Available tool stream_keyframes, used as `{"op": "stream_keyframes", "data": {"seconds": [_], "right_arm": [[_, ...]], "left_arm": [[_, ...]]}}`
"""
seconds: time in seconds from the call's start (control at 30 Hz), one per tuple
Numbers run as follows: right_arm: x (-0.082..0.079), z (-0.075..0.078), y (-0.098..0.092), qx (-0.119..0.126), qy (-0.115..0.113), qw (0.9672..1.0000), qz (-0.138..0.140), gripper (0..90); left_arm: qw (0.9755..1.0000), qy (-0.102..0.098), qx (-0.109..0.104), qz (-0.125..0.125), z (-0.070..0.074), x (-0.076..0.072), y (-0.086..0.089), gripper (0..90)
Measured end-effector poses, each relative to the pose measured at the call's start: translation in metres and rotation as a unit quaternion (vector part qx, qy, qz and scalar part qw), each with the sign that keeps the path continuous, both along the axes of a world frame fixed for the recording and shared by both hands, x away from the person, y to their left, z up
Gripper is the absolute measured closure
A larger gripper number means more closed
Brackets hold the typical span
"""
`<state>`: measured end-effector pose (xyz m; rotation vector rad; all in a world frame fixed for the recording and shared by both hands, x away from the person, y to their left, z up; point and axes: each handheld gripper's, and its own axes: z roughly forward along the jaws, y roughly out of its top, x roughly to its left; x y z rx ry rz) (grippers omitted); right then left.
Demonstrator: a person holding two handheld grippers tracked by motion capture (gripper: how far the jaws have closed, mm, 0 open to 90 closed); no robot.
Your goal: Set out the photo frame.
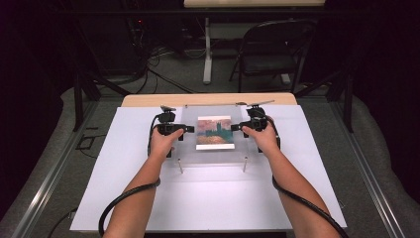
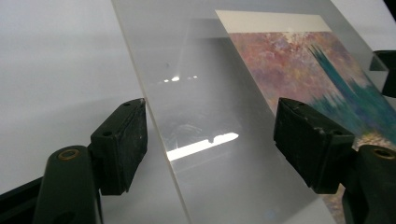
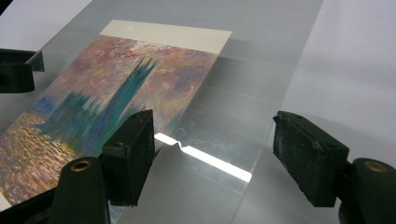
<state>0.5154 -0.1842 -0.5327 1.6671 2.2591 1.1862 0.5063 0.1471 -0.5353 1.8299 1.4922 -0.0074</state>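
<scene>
A clear acrylic sheet (image 1: pixel 213 156) lies flat on the white board over a painted print (image 1: pixel 214 132) of a blue tower under a pink sky. My left gripper (image 1: pixel 190 129) points inward at the sheet's left edge, and my right gripper (image 1: pixel 234 127) mirrors it at the right edge. In the left gripper view, the open jaws (image 2: pixel 212 144) straddle the sheet (image 2: pixel 201 102) with gaps beside it, the print (image 2: pixel 303 70) beyond. In the right gripper view, the jaws (image 3: pixel 215 154) likewise stand wide around the sheet (image 3: pixel 224 121) near the print (image 3: pixel 107 93).
The white board (image 1: pixel 124 163) covers a wooden table (image 1: pixel 208 99). Two short metal pegs (image 1: pixel 180 166) stand at the sheet's near corners. Beyond the table are a black folding chair (image 1: pixel 272 49), a white table leg (image 1: pixel 207 49) and cables on the floor.
</scene>
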Motion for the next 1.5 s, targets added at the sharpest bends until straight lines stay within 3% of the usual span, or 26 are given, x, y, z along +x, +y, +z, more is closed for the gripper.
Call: {"op": "stream_keyframes", "data": {"seconds": [0.17,0.33,0.47,0.63,1.07,1.5], "right_arm": [[0.001,-0.001,0.000,0.002,0.004,1.0000,-0.002,28.0],[0.003,-0.004,-0.002,0.029,0.023,0.9993,-0.007,28.0],[0.004,-0.004,-0.001,0.027,0.029,0.9992,-0.007,27.7],[0.004,0.000,0.000,0.012,0.027,0.9996,-0.004,28.8],[0.000,0.003,0.001,0.011,0.022,0.9996,-0.012,29.6],[-0.011,0.020,0.000,0.004,-0.007,0.9999,-0.012,34.1]], "left_arm": [[1.0000,0.000,0.005,0.003,0.001,0.000,-0.002,25.4],[1.0000,0.002,0.008,0.004,0.002,0.000,-0.003,25.5],[1.0000,0.003,0.007,0.004,0.002,0.000,-0.002,26.0],[0.9999,0.005,0.006,0.009,0.003,0.001,-0.002,28.2],[0.9998,-0.001,0.005,0.017,0.006,-0.002,-0.001,31.0],[0.9996,-0.022,0.004,0.019,0.023,-0.011,0.003,38.1]]}}
